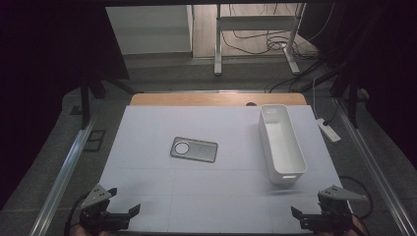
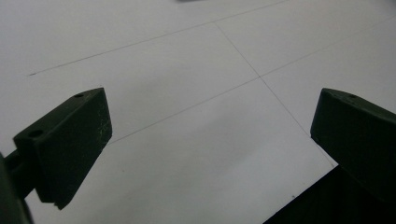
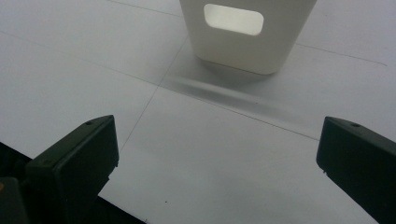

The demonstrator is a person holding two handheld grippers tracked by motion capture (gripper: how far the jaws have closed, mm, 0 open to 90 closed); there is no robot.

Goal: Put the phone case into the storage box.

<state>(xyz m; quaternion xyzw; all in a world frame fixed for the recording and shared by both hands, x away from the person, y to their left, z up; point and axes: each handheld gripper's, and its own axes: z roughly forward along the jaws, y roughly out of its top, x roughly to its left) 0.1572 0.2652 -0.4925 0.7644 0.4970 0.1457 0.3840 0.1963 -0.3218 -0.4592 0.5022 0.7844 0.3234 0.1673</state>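
Resting at the near corners of the white sheet (image 1: 162,132), both grippers idle with jaws spread wide, nothing between them. Left gripper (image 1: 123,216) sits near-left, its own view (image 2: 210,154) showing bare sheet with thin pencil lines. Right gripper (image 1: 307,218) sits near-right; its view (image 3: 217,158) looks at the near end of the white plastic bin (image 3: 243,32), handle cutout facing it, bin a short way ahead, not touched. In the high view the bin (image 1: 281,142) stands lengthwise on the right side. Grey metal plate with a round hole (image 1: 193,149) lies flat mid-sheet, well apart from both grippers, left of the bin.
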